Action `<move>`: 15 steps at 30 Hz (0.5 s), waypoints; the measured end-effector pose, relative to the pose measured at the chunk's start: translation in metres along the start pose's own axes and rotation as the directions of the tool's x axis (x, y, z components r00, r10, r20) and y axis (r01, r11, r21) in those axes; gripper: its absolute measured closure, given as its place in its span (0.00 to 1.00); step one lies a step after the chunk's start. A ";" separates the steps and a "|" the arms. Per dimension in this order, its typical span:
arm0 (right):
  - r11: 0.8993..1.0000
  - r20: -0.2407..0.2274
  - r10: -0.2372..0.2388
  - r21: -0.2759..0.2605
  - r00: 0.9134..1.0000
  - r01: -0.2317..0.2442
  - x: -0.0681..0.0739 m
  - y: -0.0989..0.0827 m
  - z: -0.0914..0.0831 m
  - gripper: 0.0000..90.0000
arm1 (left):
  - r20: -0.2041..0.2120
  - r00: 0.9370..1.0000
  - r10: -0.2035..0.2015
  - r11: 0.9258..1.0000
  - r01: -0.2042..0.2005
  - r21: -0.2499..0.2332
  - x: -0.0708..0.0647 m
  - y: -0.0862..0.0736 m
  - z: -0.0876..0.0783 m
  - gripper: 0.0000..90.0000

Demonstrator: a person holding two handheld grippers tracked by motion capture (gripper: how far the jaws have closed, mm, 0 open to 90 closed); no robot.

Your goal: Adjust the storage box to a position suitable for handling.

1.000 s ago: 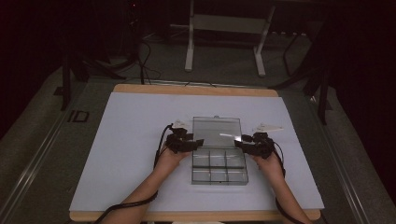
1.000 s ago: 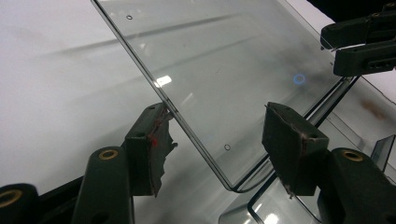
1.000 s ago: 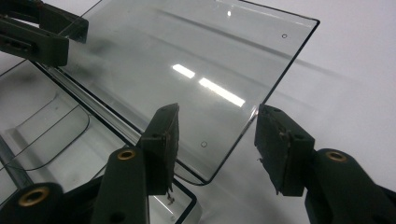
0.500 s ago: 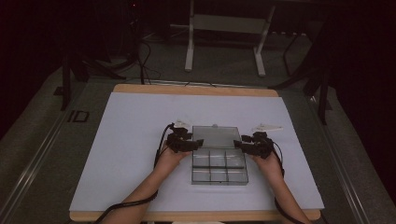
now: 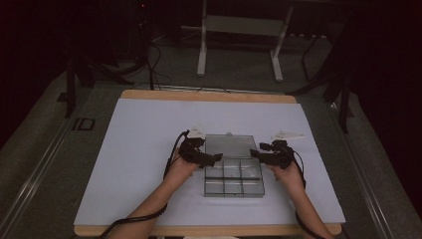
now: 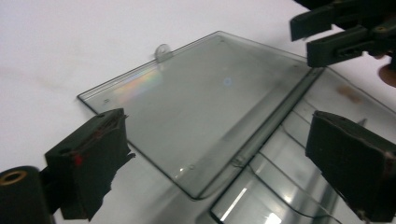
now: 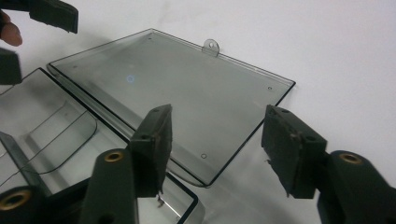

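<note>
Lid [image 6: 205,107] flat, untouched between open fingers [image 6: 93,158]

A dim room, grey floor [image 5: 45,164], white metal stand [image 5: 239,30] behind.

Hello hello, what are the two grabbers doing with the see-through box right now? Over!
Left gripper jaws just opened wide, nothing between them. Right gripper jaws just opened further, empty too. Clear compartment box on the table, lid flat open. Nothing in the way.
</note>
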State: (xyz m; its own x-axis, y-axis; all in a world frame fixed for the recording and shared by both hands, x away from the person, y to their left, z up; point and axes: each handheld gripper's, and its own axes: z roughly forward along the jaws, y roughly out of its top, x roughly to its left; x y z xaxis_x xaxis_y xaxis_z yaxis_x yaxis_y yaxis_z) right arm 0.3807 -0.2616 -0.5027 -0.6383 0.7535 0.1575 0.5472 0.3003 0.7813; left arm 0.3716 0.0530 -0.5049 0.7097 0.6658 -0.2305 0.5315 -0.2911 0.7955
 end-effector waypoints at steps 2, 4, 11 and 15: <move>1.000 -0.005 0.000 -0.003 1.000 0.000 0.000 0.001 -0.002 0.45 | 0.014 1.000 0.008 1.000 -0.008 0.002 -0.002 -0.001 -0.002 0.04; 1.000 -0.011 0.000 -0.004 1.000 0.000 -0.001 0.001 -0.004 0.44 | 0.012 1.000 0.027 1.000 -0.027 0.009 -0.004 -0.001 -0.004 0.04; 0.999 -0.011 -0.034 -0.008 0.999 0.034 0.004 0.004 -0.009 0.43 | 0.014 0.999 0.052 0.998 -0.052 0.017 -0.008 -0.004 -0.015 0.04; 0.999 -0.018 -0.047 -0.004 0.999 0.047 0.005 0.005 -0.013 0.43 | 0.000 0.998 0.060 0.998 -0.060 0.016 -0.009 -0.006 -0.020 0.04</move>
State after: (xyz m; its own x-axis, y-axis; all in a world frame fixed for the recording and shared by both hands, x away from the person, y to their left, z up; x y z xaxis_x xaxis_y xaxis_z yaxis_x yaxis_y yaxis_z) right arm 0.3732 -0.2636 -0.4907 -0.6731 0.7278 0.1313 0.5141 0.3329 0.7905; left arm 0.3525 0.0622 -0.4964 0.7404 0.6469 -0.1826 0.4953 -0.3415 0.7988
